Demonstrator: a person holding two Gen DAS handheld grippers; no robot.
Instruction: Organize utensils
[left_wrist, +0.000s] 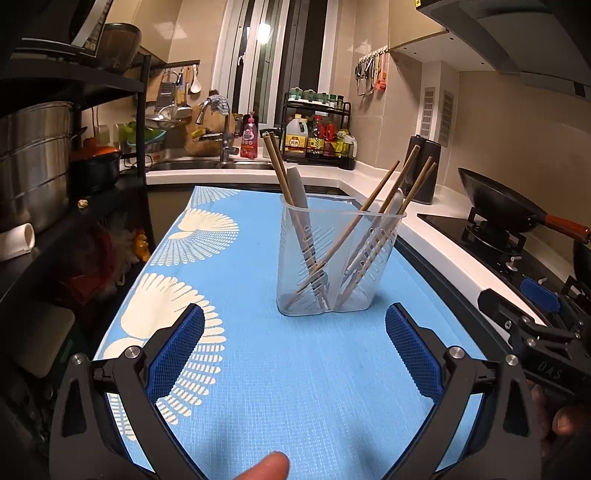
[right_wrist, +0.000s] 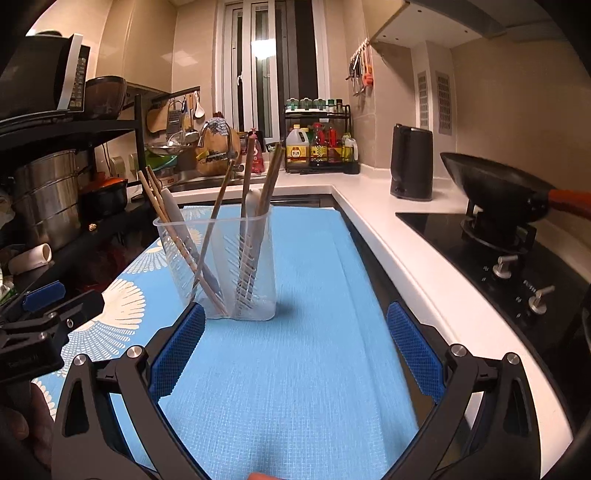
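Observation:
A clear plastic two-compartment utensil holder (left_wrist: 334, 291) stands upright on the blue patterned mat (left_wrist: 295, 376). Several wooden chopsticks (left_wrist: 373, 225) and pale grey utensil handles (left_wrist: 297, 184) lean inside both compartments. My left gripper (left_wrist: 295, 321) is open and empty, just short of the holder. In the right wrist view the holder (right_wrist: 258, 291) stands ahead and left on the mat (right_wrist: 295, 369), with chopsticks (right_wrist: 216, 206) sticking out. My right gripper (right_wrist: 295, 321) is open and empty, its left finger close beside the holder's base.
A white counter (right_wrist: 369, 206) runs along the right with a black kettle (right_wrist: 412, 162), a gas hob (right_wrist: 498, 251) and a wok (right_wrist: 491, 181). A black shelf with a steel pot (left_wrist: 33, 155) stands left. The sink and faucet (left_wrist: 223, 129) lie behind.

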